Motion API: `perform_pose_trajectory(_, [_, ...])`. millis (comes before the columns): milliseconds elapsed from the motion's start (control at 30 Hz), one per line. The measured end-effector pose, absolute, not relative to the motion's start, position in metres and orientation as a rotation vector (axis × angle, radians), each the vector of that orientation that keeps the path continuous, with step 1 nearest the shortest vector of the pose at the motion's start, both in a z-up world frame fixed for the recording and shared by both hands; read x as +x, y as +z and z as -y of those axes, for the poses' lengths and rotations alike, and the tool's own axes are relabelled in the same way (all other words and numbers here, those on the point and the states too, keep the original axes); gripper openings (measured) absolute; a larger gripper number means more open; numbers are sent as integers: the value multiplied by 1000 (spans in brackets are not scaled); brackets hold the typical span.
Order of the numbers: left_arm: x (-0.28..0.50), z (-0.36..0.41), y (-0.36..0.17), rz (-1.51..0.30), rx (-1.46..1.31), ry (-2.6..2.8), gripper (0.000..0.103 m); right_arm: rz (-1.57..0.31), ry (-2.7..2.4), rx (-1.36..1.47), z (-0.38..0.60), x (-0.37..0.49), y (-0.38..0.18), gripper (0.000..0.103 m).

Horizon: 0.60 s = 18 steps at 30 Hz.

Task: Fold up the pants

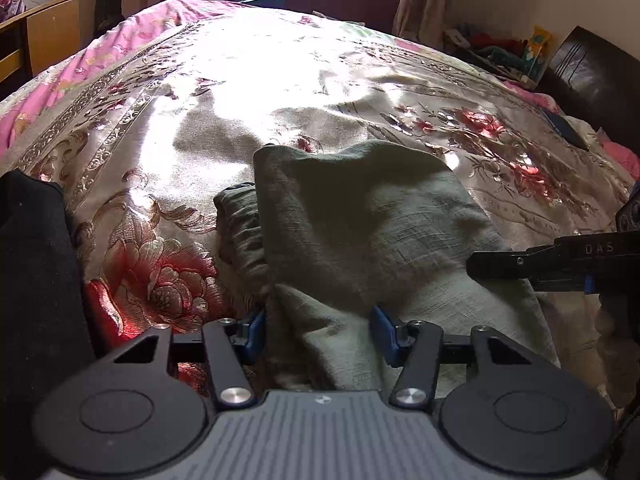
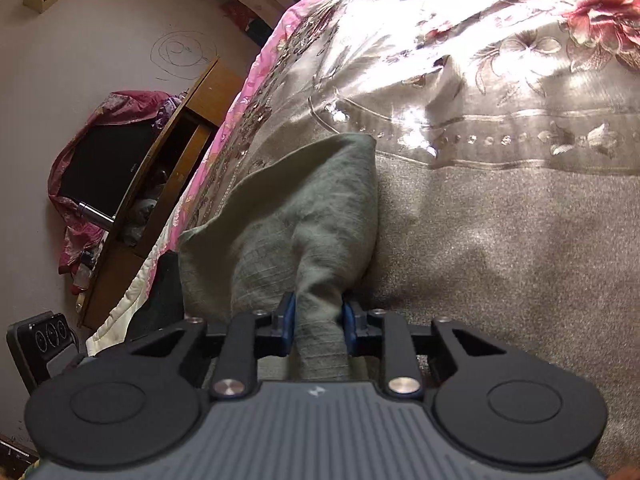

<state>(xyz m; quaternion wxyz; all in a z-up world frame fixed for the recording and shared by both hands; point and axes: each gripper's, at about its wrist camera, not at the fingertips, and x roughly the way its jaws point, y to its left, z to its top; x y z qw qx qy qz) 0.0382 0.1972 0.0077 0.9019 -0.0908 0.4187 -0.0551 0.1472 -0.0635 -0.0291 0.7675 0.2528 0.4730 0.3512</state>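
Note:
Grey-green pants (image 1: 360,220) lie folded over in a bunch on the flowered satin bedspread (image 1: 280,80), near its front edge. My left gripper (image 1: 320,332) stands over the near end of the pants with its blue pads wide apart. Cloth lies between them, and the right pad rests on a fold. My right gripper (image 2: 318,320) is shut on a gathered strip of the pants (image 2: 304,208), which rises from the pads to a peak. In the left wrist view the right gripper (image 1: 476,266) reaches in from the right edge, over the cloth.
A black garment (image 1: 32,260) lies at the bed's left front. A wooden desk (image 1: 52,28) stands at the left, and a dark headboard (image 1: 592,72) at the far right with a blue object (image 1: 564,128) near it. Beyond the pants the bedspread (image 2: 500,220) stretches away sunlit.

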Motion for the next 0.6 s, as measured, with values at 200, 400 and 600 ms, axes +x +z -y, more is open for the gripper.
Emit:
perform_pose_trajectory(200, [49,-168,19,-827,-198,-181,53,-1004,742,527,87,134,-9,16])
perform_pose_trajectory(400, [73,-126,27,-786,-233,-322,52,-972,622,484,136,138,8,15])
perform_pose_trajectory(600, [101,-59,12,-816,-142,-438,52,-932,452,407,196,143,25,15])
